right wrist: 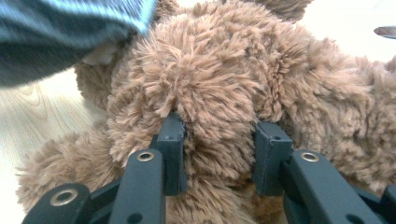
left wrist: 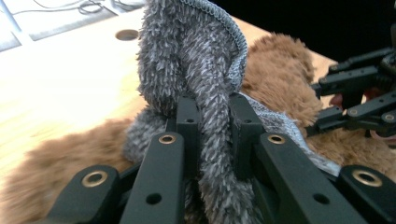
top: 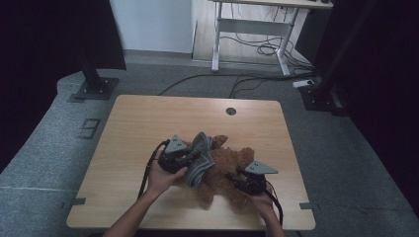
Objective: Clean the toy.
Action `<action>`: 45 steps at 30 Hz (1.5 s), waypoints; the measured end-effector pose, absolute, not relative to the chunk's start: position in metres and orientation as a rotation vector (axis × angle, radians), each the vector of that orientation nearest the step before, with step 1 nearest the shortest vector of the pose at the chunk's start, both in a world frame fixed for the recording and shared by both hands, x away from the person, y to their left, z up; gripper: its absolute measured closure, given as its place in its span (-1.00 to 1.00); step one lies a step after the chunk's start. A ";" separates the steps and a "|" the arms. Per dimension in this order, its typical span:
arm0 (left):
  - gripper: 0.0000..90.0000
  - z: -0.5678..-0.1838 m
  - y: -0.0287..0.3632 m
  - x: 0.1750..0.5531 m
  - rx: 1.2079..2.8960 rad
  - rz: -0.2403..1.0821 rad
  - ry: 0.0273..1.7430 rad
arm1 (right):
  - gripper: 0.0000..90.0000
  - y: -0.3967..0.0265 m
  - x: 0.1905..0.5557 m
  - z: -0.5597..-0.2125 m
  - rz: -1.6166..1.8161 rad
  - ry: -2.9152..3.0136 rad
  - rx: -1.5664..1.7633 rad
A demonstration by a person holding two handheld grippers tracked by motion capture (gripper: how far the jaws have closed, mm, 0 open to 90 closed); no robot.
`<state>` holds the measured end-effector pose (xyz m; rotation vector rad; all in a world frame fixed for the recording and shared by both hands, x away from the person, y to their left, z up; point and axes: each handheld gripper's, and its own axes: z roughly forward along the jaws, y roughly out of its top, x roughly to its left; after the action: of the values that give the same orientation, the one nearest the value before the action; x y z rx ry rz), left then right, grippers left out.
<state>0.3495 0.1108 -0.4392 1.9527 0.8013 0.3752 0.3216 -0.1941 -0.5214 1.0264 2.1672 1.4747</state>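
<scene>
Teddy bear (top: 225, 170) lies on the surface (top: 128, 128), its leg pinched by the right gripper (top: 237, 178), while the left gripper (top: 195, 157) clamps the grey cloth (top: 201, 160) draped over it.

Black gripper (top: 195, 157) arms, brass-ringed rivets, grey three-cornered plates, black cables.

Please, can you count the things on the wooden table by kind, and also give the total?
Brown plush toy: 1
Grey fuzzy cloth: 1
Hand-held tongs: 2, the left tongs shut on the grey fuzzy cloth, the right tongs shut on the brown plush toy
Total: 4
</scene>
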 end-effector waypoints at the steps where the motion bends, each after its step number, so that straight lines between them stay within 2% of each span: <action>1: 0.72 -0.438 0.117 0.349 1.940 0.382 0.811 | 0.37 -0.194 0.322 -0.522 1.477 2.165 1.028; 7: 0.72 -0.438 0.147 0.348 1.919 0.426 0.870 | 0.37 -0.195 0.323 -0.522 1.488 2.164 1.042; 15: 0.72 -0.457 0.182 0.353 1.888 0.400 0.975 | 0.37 -0.196 0.323 -0.523 1.496 2.164 1.048; 26: 0.71 -0.484 0.205 0.364 1.880 0.335 1.096 | 0.37 -0.196 0.323 -0.523 1.500 2.161 1.050; 34: 0.72 -0.500 0.206 0.366 1.915 0.330 1.138 | 0.37 -0.196 0.324 -0.523 1.501 2.164 1.051; 41: 0.73 -0.464 0.191 0.352 1.843 0.336 0.999 | 0.37 -0.197 0.325 -0.523 1.510 2.163 1.060; 45: 0.73 -0.442 0.156 0.349 1.838 0.268 0.887 | 0.37 -0.197 0.325 -0.523 1.507 2.162 1.061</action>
<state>0.3489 0.1559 -0.4420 1.8381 0.8869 0.2683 0.3251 -0.1972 -0.5228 1.0605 2.1619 1.5071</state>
